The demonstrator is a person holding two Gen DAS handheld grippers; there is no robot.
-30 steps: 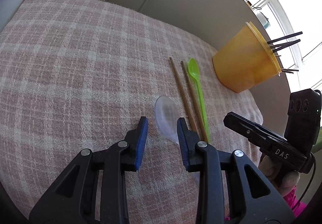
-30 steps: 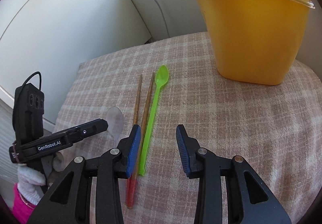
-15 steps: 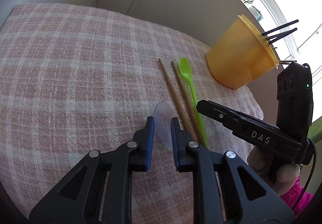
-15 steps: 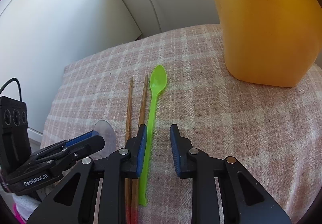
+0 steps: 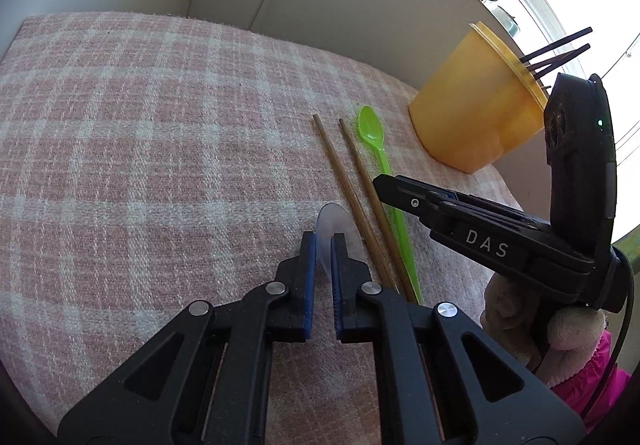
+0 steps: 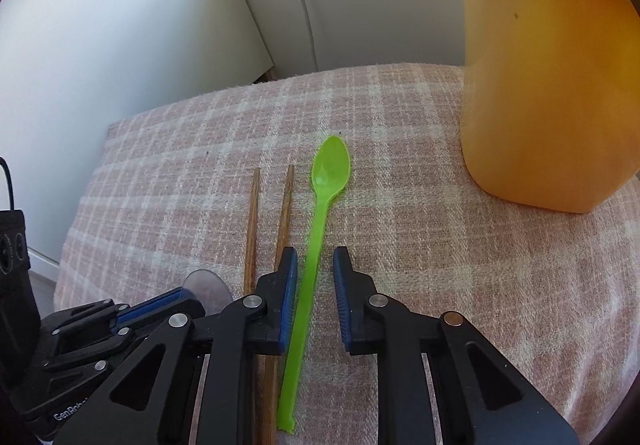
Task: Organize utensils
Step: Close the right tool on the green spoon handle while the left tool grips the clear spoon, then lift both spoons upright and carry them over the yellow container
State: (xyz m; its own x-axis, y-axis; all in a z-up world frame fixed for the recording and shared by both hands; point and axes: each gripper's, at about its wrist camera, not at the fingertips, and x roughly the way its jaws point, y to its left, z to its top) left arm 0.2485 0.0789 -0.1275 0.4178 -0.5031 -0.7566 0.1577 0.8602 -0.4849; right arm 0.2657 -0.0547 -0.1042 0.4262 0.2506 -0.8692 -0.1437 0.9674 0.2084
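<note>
Now the left gripper (image 5: 323,241) has its blue-padded jaws nearly closed around one clear plastic spoon (image 5: 334,223), contact unclear. At its 3 o'clock, the right gripper (image 6: 315,265) stands open astride one glossy green spoon (image 6: 318,223), the handle running between the jaws untouched. Two slim wooden chopsticks (image 6: 267,229) lie parallel between the spoons. One smooth yellow tub (image 6: 548,93) stands at 1 o'clock, dark sticks (image 5: 560,51) poking out. The woven pink plaid cloth (image 5: 160,149) lies bare toward 10 o'clock up to its edge.
</note>
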